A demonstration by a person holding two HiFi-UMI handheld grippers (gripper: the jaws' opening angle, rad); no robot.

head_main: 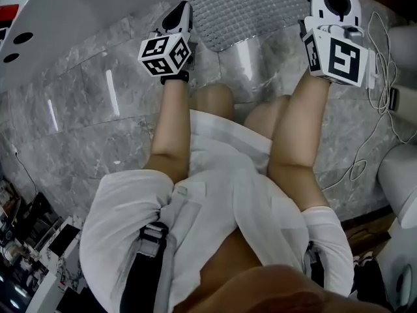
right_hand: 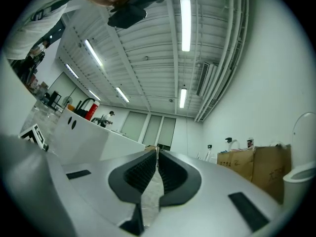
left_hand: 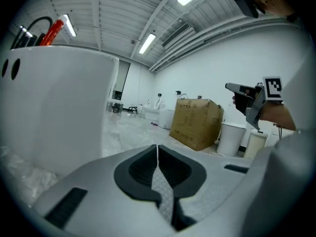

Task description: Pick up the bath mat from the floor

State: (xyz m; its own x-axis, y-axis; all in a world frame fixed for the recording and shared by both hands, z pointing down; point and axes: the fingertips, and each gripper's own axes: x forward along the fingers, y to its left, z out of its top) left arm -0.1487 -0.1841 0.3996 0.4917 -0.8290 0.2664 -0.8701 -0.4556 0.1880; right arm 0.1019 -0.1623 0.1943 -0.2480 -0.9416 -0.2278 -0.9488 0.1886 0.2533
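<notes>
While both grippers are clamping it, the bath mat (head_main: pixel 251 12) is hanging stretched between them at the top of the head view. It is in front of the person's knees (head_main: pixel 218 100) and over the grey marble floor (head_main: pixel 85 109). Whether its far edge is touching the floor cannot be told.

Item, bath mat: a translucent sheet with a bubbled texture, sagging in a curve between its two held edges.

Item, left gripper (left_hand: pixel 157 147): its fingers (left_hand: pixel 140 169) are pressing fully together on a thin quilted strip of the mat. The strip is showing in the slit between the dark pads in the left gripper view.

Item, right gripper (right_hand: pixel 157 149): its fingers (right_hand: pixel 140 174) are likewise squeezing shut on a thin fold of the mat. The fold is running down between the ribbed pads in the right gripper view.

Item, white bathtub (head_main: pixel 71 12): standing along the head view's upper left, near the left gripper.

Item, cardboard box (left_hand: pixel 195 122): sitting on the floor beyond the tub in the left gripper view, with a white bin (left_hand: pixel 232 138) just beside it.

Item, person: bending over in a white shirt (head_main: pixel 215 194), with both forearms reaching down to the grippers.
</notes>
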